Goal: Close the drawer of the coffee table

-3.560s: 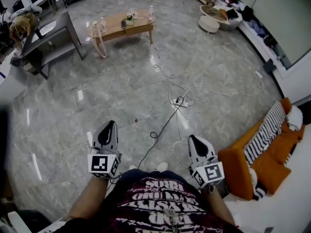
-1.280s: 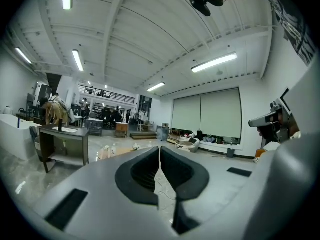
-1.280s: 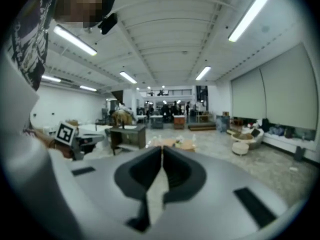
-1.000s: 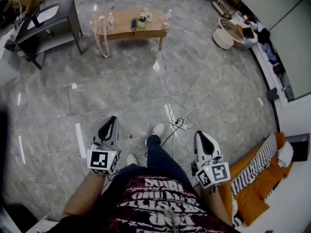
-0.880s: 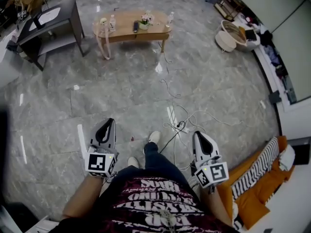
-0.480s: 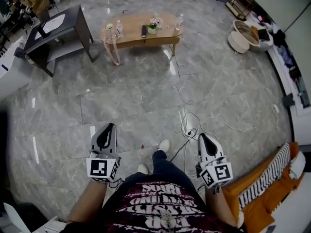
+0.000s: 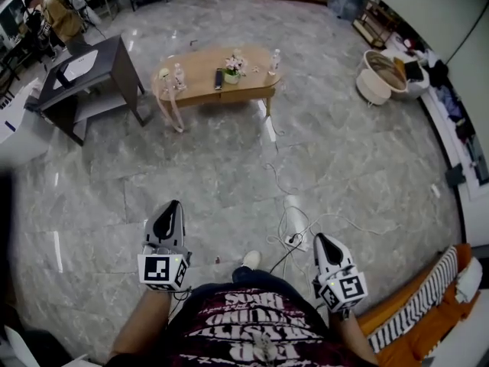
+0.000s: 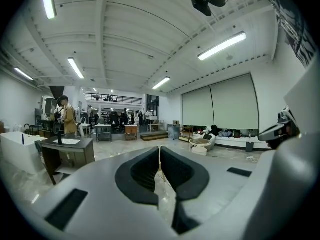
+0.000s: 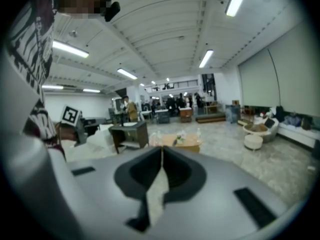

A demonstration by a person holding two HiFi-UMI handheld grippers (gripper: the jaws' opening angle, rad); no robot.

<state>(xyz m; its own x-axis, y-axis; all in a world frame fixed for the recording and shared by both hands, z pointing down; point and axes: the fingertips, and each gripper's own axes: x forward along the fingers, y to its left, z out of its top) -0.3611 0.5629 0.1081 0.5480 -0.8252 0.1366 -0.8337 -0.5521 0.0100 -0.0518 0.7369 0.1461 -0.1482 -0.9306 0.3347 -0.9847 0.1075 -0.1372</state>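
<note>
Across the grey marble floor (image 7: 191, 167), the oval light-wood coffee table (image 7: 206, 82) has drawn nearer yet remains well beyond the left gripper (image 7: 173, 205) and right gripper (image 7: 320, 240), both closed and empty.

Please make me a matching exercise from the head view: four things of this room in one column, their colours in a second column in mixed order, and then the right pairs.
Things:
1. coffee table
2. desk
3. sofa
4. power strip

Colours:
A. orange
B. white
C. light wood
D. dark, almost black

Right pairs: 1-C, 2-D, 3-A, 4-B.
</note>
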